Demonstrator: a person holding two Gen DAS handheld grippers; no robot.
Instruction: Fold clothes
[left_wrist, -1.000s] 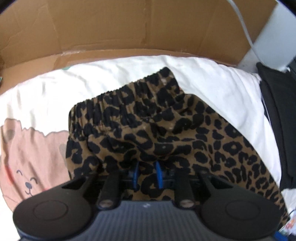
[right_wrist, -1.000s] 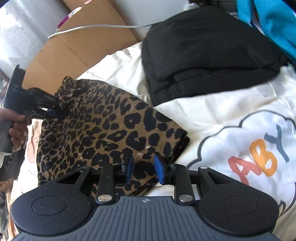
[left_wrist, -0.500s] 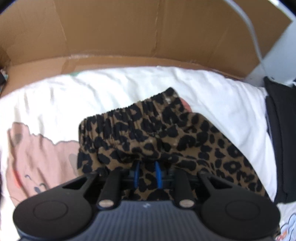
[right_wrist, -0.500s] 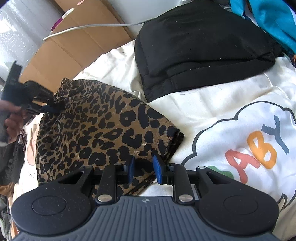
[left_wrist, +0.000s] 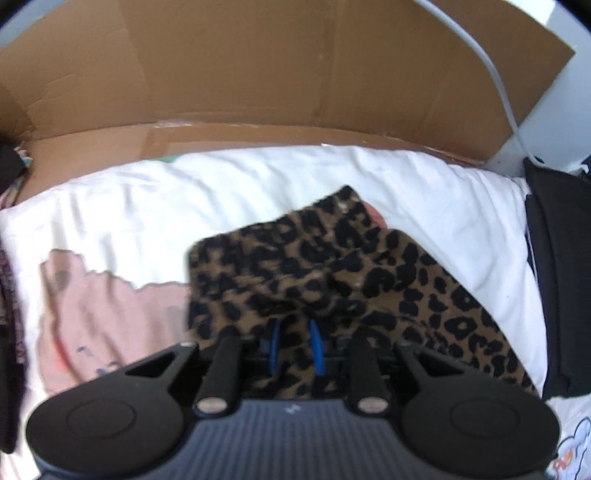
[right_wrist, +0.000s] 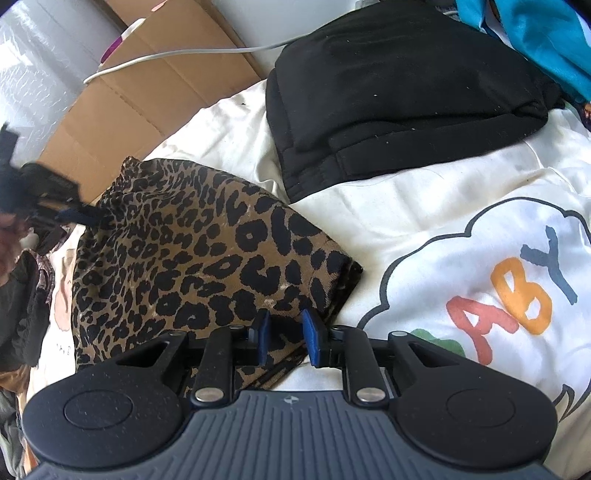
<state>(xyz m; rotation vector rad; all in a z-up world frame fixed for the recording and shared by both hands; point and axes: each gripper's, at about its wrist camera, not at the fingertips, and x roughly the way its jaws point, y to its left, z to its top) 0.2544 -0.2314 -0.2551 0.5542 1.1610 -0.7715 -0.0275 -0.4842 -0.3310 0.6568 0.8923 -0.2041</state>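
Only readable thing here is on the white bedsheet (right_wrist: 424, 229) — inside a cloud outline print (right_wrist: 480, 266) there are big coloured letters "ABY" (right_wrist: 513, 299): a reddish A, an orange B and a grey-blue Y, running up at a slant. Whatever comes before the A is cut off by the claw body, so that's all I can make out. In the left wrist view a corner of the same sort of cloud print (left_wrist: 570, 448) peeks in at bottom right, but the marks in it are too small and blurry to read.
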